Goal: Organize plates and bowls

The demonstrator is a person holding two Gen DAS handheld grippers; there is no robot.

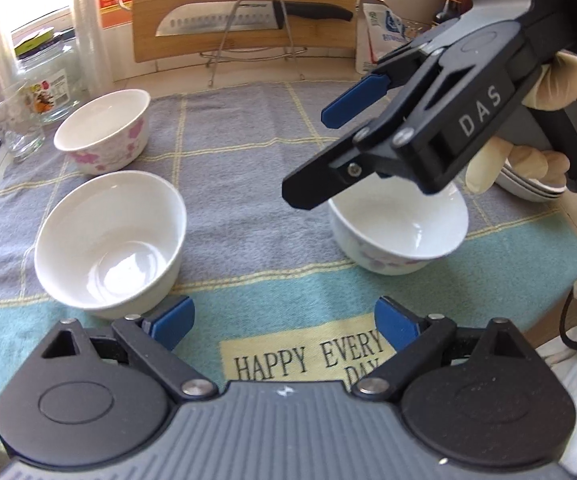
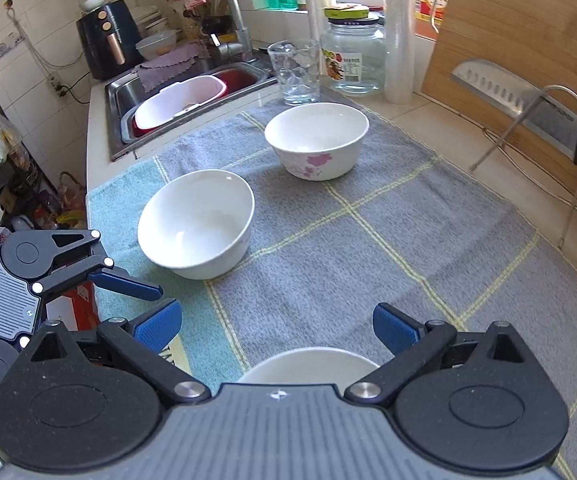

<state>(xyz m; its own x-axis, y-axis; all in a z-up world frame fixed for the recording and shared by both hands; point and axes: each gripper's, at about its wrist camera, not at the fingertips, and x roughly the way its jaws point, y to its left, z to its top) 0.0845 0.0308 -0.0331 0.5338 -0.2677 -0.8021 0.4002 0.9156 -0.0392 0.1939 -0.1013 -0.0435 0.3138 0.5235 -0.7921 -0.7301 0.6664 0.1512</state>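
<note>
Three bowls stand on a grey and teal towel (image 1: 248, 208). A plain white bowl (image 1: 108, 244) is near left, also in the right wrist view (image 2: 198, 224). A pink-flowered bowl (image 1: 104, 132) is behind it, also in the right wrist view (image 2: 316, 140). A purple-flowered bowl (image 1: 400, 232) is at right, its rim low in the right wrist view (image 2: 308, 364). My left gripper (image 1: 284, 328) is open and empty above the towel's front. My right gripper (image 1: 308, 156) is open and empty, hovering over the purple-flowered bowl; it also shows in its own view (image 2: 276, 330). Stacked plates (image 1: 528, 188) lie behind my right hand.
A glass (image 2: 294, 72) and a jar (image 2: 354, 58) stand at the towel's far left corner. A cutting board with a knife (image 1: 244, 20) leans on a wire rack at the back. A sink (image 2: 184, 96) with a pink basin lies beyond the towel.
</note>
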